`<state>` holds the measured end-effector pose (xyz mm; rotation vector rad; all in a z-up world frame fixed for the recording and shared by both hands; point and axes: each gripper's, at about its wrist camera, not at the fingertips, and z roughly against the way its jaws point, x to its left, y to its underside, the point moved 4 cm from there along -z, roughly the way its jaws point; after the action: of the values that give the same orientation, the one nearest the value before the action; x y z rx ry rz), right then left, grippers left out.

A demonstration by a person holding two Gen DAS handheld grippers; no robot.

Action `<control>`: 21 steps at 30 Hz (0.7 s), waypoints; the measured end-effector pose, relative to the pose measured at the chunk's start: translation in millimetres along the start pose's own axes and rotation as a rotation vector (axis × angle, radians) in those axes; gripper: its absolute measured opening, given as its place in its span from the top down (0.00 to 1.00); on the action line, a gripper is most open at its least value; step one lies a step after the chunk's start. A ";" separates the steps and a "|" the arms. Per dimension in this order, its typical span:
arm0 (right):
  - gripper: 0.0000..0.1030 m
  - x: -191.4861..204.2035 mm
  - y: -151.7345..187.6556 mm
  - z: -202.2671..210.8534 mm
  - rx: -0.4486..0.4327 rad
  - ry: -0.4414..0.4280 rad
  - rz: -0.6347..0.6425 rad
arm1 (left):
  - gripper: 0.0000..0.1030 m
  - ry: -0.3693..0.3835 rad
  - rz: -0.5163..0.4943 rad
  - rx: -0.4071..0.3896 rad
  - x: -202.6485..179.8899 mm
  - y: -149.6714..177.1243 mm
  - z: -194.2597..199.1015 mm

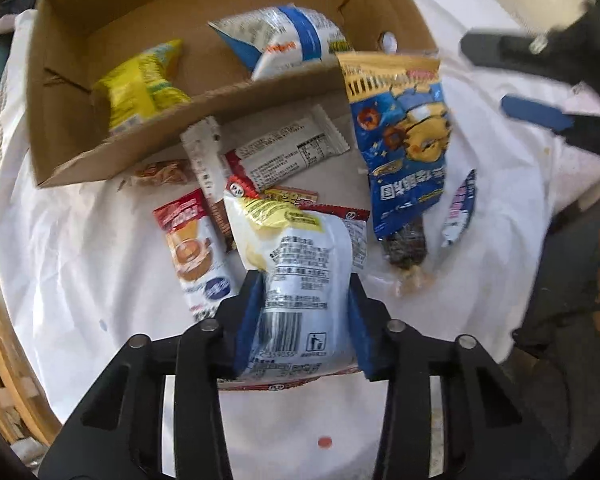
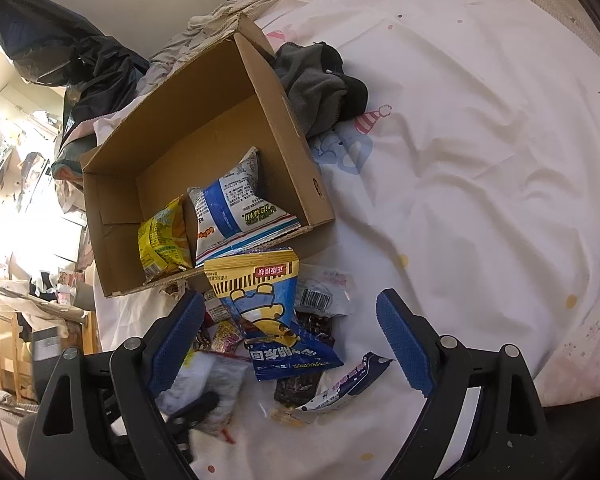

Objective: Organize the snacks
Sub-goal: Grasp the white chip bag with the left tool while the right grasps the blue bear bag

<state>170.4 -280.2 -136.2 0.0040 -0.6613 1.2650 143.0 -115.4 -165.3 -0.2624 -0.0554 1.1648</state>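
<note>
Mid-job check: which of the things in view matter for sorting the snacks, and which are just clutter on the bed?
Job:
cardboard box
yellow packet and blue-white bag, both in the box
white packet clamped in left gripper
blue cartoon bag and loose snack pile
right gripper, open

Clutter:
grey garment
black bag
bedsheet

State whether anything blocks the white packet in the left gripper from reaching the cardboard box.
Only the box's near wall stands between the white packet, held by the left gripper, and the box's open top.
</note>
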 end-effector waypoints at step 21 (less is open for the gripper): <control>0.19 52.3 23.3 -75.4 0.184 0.147 0.224 | 0.67 -0.099 0.409 -0.169 100.5 27.3 68.7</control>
<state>191.8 -200.0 -181.8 -0.0119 -0.4252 1.5229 146.1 -1.5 -114.5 -0.3767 -0.1943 1.5823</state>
